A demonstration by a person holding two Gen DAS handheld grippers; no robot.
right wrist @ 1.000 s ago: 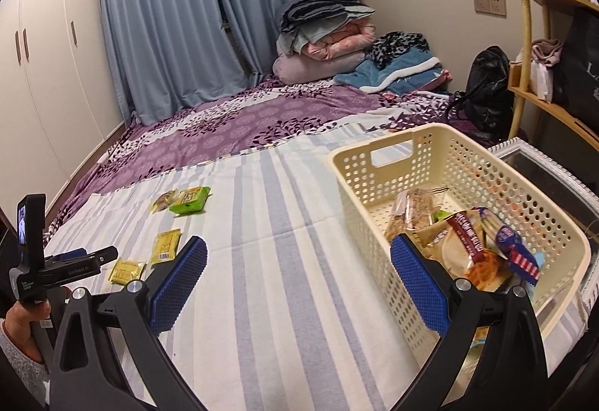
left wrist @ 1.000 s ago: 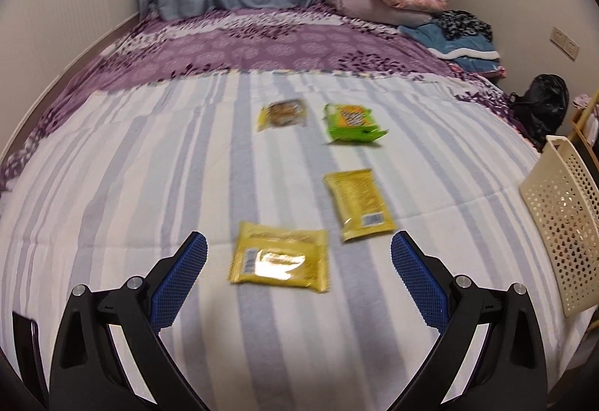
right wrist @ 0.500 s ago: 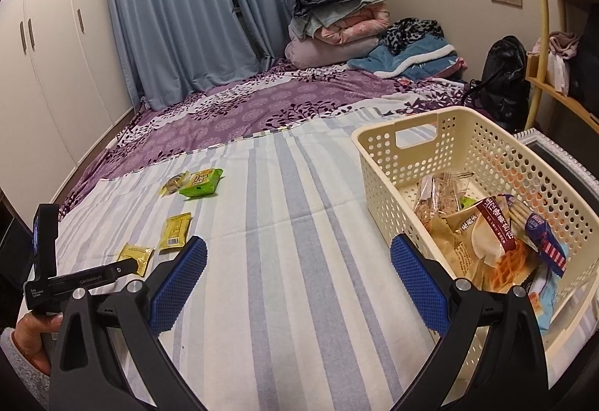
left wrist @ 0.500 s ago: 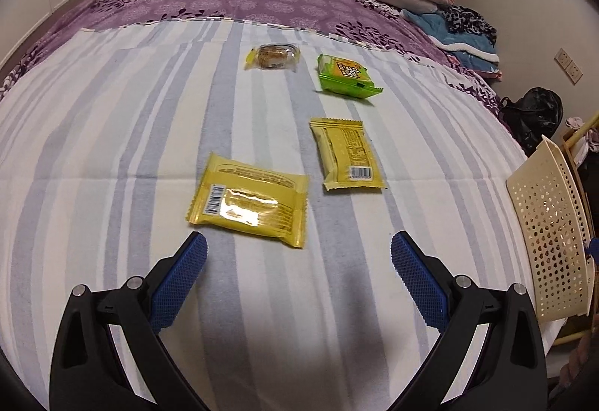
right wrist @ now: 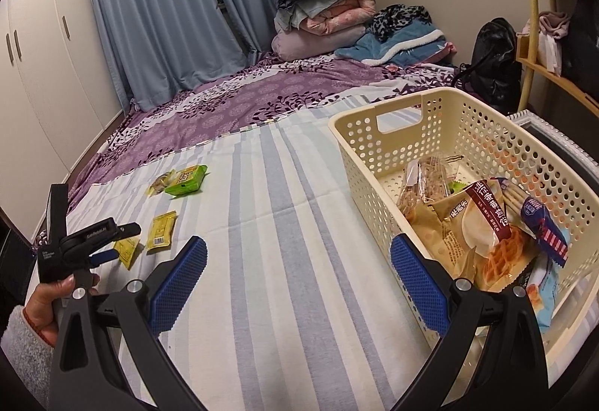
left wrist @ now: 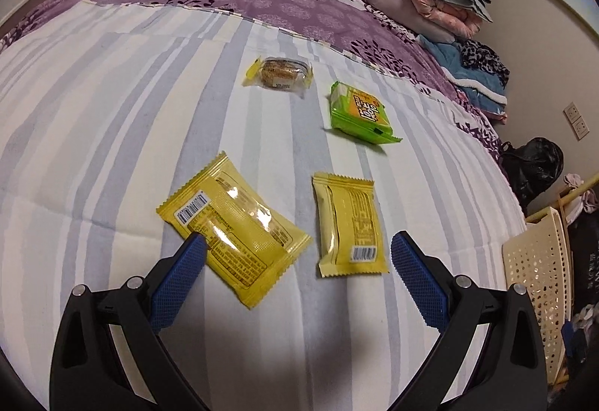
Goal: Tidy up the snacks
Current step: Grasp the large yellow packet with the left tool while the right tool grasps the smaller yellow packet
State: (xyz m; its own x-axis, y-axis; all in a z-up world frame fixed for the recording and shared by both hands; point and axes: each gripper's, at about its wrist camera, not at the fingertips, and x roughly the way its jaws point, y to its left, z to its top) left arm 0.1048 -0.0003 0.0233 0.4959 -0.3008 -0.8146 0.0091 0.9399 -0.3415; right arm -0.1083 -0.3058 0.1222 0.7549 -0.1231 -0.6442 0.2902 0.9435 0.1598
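The left gripper (left wrist: 297,250) is low over the striped sheet (left wrist: 112,111), jaws spread wide and holding nothing. A yellow packet (left wrist: 234,227) lies skewed between them, its near edge just under the left finger (left wrist: 179,276). A second yellow packet (left wrist: 348,224) lies just inside the right finger, apart from the first. Farther ahead of the jaws sit a green packet (left wrist: 359,113) and a clear-wrapped cake (left wrist: 279,74), with bare sheet all round them. The sheet's edge falls away to the right, where the basket (left wrist: 535,283) stands.

The right gripper (right wrist: 297,250) hangs over open sheet, jaws wide and empty. The basket's rim is just beside its right finger, with snacks (right wrist: 483,224) piled inside. Off to its left, a hand (right wrist: 56,302) in a grey sleeve grips the other tool's handle, angled down at the packets.
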